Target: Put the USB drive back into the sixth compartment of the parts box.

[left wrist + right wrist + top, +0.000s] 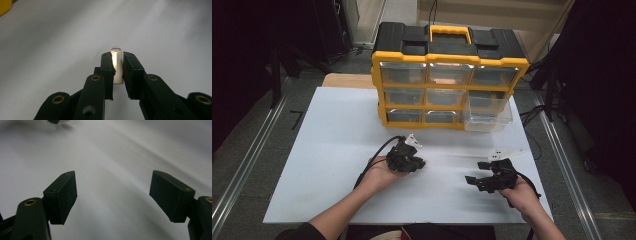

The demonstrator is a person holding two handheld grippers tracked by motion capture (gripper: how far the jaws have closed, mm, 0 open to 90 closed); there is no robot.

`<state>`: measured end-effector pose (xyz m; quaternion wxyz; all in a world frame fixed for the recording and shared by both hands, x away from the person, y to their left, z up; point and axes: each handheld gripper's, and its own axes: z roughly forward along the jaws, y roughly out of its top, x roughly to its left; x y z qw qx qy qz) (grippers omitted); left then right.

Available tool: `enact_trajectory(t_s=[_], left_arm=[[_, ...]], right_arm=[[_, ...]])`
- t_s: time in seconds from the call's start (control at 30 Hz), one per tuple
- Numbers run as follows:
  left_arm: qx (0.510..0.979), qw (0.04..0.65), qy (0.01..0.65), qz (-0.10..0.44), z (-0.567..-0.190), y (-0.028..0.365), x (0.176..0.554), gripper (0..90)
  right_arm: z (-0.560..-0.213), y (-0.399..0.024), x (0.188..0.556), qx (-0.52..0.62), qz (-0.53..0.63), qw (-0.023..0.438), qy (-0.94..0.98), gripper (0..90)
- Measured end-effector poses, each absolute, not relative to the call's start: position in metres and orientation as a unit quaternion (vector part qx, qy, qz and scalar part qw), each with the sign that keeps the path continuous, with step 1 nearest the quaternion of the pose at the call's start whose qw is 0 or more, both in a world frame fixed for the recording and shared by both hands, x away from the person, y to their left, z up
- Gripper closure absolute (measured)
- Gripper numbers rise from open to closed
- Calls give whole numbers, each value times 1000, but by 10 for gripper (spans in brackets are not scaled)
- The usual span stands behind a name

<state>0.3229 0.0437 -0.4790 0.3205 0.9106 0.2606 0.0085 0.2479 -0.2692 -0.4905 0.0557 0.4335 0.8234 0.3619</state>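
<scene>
Clamping a small silver metal clip [117, 65] between its pads, your left hand-held gripper [418, 164] sat low and centre in the high view, above the white counter [337, 145]. Your right hand-held gripper [475, 181], lower right, gaped wide and held nothing.

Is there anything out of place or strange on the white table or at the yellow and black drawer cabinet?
One clear plastic drawer, at the bottom right of the yellow and black drawer cabinet, stands pulled out while the others sit closed. Otherwise nothing looks odd: the left gripper is shut on a small shiny metal piece, and the right gripper is open above the white table.
</scene>
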Motion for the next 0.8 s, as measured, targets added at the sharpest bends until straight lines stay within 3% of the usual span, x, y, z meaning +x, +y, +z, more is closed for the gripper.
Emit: enact_trajectory(t_s=[0.37,0.8], left_arm=[[908,337,250,-7,-461,48,330,801],[923,333,191,-37,-437,26,342,800]], right_arm=[[-491,-269,248,432,364,55,823,203],[-489,-269,247,428,372,56,822,203]])
